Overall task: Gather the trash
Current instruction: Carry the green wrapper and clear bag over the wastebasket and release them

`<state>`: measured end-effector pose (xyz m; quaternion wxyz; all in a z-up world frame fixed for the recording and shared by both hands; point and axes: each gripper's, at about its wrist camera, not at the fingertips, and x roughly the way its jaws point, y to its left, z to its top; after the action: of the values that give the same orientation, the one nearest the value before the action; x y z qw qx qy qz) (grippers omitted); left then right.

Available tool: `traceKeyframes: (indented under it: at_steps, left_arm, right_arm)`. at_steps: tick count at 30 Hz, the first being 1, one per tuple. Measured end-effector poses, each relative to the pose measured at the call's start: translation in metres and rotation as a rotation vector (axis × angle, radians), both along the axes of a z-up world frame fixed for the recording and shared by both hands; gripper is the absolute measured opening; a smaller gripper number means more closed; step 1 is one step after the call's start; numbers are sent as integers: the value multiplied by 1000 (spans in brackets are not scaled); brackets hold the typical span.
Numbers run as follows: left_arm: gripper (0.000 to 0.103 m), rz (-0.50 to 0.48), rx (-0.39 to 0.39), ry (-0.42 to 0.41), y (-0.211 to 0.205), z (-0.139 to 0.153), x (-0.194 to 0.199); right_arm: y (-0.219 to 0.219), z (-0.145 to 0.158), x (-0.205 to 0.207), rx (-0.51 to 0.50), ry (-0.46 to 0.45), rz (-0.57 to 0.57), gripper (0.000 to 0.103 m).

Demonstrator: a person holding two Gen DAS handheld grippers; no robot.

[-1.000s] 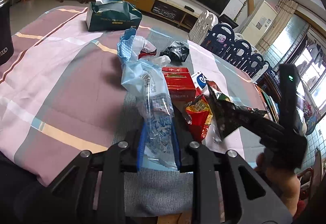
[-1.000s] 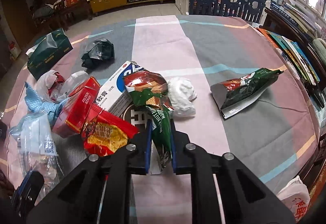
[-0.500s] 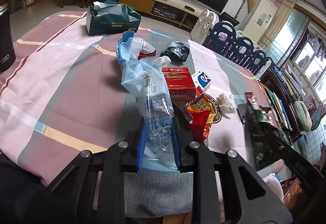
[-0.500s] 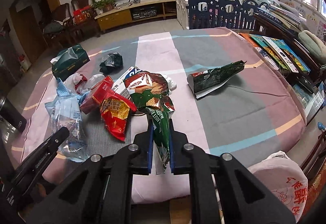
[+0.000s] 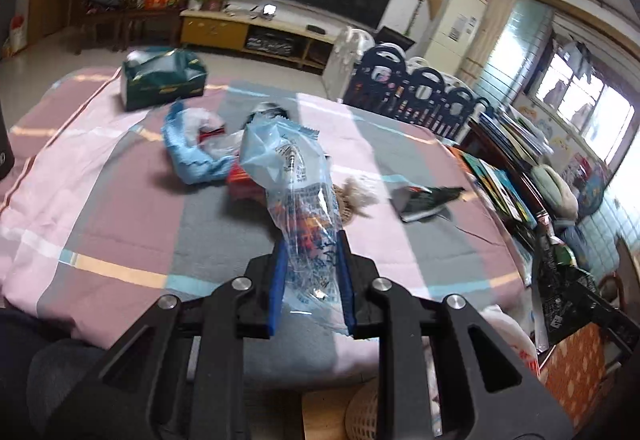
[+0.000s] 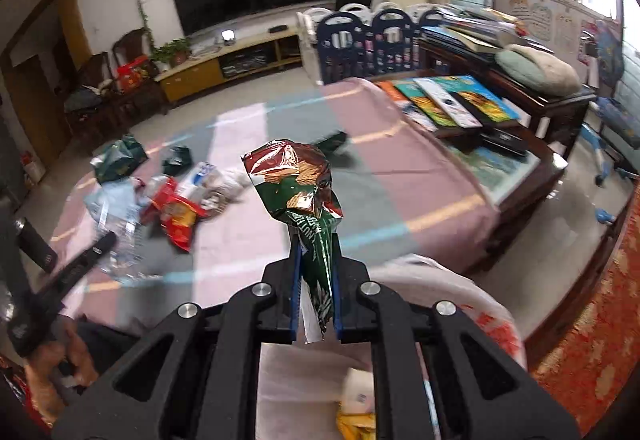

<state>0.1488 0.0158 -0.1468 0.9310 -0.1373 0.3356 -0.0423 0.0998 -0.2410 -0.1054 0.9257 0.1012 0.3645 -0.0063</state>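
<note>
**Two wrappers lifted, the bag waits below the right hand**

A living room, with a table (image 5: 100,199) under a pink and grey striped cloth. The right gripper (image 6: 316,288) pinches a green snack wrapper (image 6: 300,183) by its lower end, the long axis rising away from the jaws. It hangs past the table's near edge, directly above a white plastic bag (image 6: 472,304), so the drop is likely straight down. The left gripper (image 5: 310,280) is clamped on a clear blue-printed wrapper (image 5: 292,191) over the table's near edge, farther from the bag. A red packet (image 6: 178,211) lies mid-table
</note>
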Motion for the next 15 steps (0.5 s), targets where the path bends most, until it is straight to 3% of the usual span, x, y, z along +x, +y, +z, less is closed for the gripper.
traceKeyframes:
  at_steps: [4, 10, 15]
  left_arm:
    - [24, -99, 75, -37, -45, 18, -24]
    - [24, -186, 118, -22, -85, 28, -47]
    - [24, -228, 137, -24, -103, 32, -57]
  right_arm:
    - [-29, -16, -20, -20, 60, -68, 13]
    - [-47, -38, -38, -14, 132, -90, 13]
    - [-57, -38, -53, 2, 133, -116, 13]
